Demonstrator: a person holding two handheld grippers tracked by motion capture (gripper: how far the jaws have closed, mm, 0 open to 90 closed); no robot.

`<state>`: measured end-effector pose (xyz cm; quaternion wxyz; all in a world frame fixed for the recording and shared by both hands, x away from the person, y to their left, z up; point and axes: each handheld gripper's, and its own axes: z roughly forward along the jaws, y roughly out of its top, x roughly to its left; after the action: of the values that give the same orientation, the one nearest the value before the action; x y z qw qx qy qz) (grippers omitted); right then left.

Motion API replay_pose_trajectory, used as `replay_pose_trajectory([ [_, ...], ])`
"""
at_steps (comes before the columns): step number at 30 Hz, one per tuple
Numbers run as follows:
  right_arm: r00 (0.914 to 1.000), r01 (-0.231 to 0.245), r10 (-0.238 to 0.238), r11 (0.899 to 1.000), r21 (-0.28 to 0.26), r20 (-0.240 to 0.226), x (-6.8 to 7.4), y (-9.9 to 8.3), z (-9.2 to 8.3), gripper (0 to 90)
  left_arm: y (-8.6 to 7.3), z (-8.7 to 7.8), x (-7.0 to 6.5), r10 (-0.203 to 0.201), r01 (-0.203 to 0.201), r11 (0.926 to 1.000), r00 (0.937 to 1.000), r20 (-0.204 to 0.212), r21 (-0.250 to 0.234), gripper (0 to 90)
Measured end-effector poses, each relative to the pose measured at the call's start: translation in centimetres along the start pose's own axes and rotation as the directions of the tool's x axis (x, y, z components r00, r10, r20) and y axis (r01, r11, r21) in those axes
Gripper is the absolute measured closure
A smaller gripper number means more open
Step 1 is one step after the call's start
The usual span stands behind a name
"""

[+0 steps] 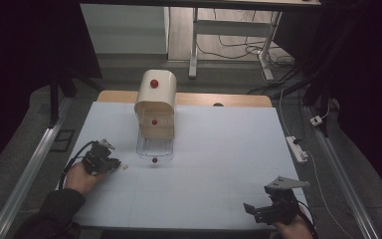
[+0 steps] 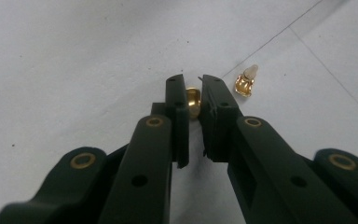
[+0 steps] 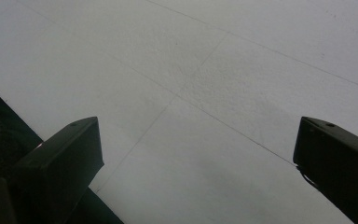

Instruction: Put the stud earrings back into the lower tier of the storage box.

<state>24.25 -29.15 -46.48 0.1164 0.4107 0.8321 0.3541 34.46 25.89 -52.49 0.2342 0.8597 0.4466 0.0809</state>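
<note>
Gold cap between narrow left gripper jaws; right gripper jaws wide; no legible writing.

Black tool jaws with brass rivets; dark sleeve.

The table has a matt white top that looks a little grainy, like paper. The left gripper is dull black plastic with shiny brass rings, and it pinches a shiny gold metal piece. The little box looks like smooth pale wood, with a clear plastic drawer.
</note>
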Motion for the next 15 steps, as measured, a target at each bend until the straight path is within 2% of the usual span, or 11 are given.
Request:
replay_pose_trajectory([
  [5, 1.0, 0.001, -0.001, 1.0, 0.0, -0.001, 0.0, 0.0, 0.0, 1.1, 0.0, -0.1, 0.2, -0.008, 0.008, 0.9999, 0.9999, 0.014, -0.008, 84.7],
  [10, 1.0, 0.001, -0.001, 1.0, 0.0, -0.001, 0.0, 0.0, 0.0, 1.1, -0.1, -0.9, 0.4, -0.025, 0.026, 0.9972, 0.9995, 0.019, -0.07, 84.7],
  [11, 1.0, 0.001, -0.001, 1.0, 0.0, -0.001, 0.0, 0.0, 0.0, 1.1, -0.1, -1.3, 0.5, -0.032, 0.035, 0.9943, 0.9989, 0.033, -0.101, 84.6],
  [12, 1.0, 0.001, -0.001, 1.0, -0.001, -0.001, 0.0, 0.0, 0.0, 1.1, -0.1, -1.3, 0.5, -0.032, 0.035, 0.9943, 0.9989, 0.033, -0.101, 84.6],
  [13, 1.0, 0.001, -0.001, 1.0, -0.001, -0.002, 0.0, 0.0, 0.0, 1.1, -0.1, -1.7, 0.6, -0.039, 0.046, 0.9889, 0.9979, 0.051, -0.142, 84.6],
  [15, 1.0, 0.001, -0.001, 1.0, 0.001, -0.002, 0.0, 0.0, 0.0, 1.1, 0.0, -2.1, 0.5, -0.039, 0.05, 0.9825, 0.9971, 0.066, -0.18, 84.6],
])
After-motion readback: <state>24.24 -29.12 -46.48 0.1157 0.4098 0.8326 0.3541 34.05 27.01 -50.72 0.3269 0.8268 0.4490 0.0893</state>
